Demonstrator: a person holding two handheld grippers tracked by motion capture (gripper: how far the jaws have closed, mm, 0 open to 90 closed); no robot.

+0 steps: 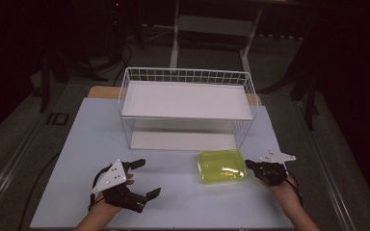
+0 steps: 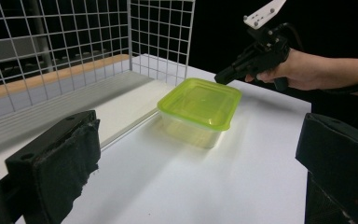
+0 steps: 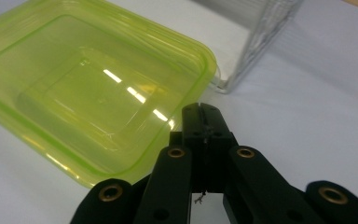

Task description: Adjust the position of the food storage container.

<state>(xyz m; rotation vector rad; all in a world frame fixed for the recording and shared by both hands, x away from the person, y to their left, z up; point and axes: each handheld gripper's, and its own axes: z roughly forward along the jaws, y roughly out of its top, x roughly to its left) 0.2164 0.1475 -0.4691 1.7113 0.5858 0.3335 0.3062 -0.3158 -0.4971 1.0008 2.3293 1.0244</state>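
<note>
Fingers of right gripper (image 1: 248,165) are pressed together, w/ tips at green box (image 1: 222,166); left gripper (image 1: 146,178) is spread. Box could be shoved left if poked hard.

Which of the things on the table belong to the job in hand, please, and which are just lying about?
In the job:
- green lidded container
- right gripper, shut, tip at the container's edge

Standing by:
- left gripper, open, nothing in it
- white wire basket
</note>
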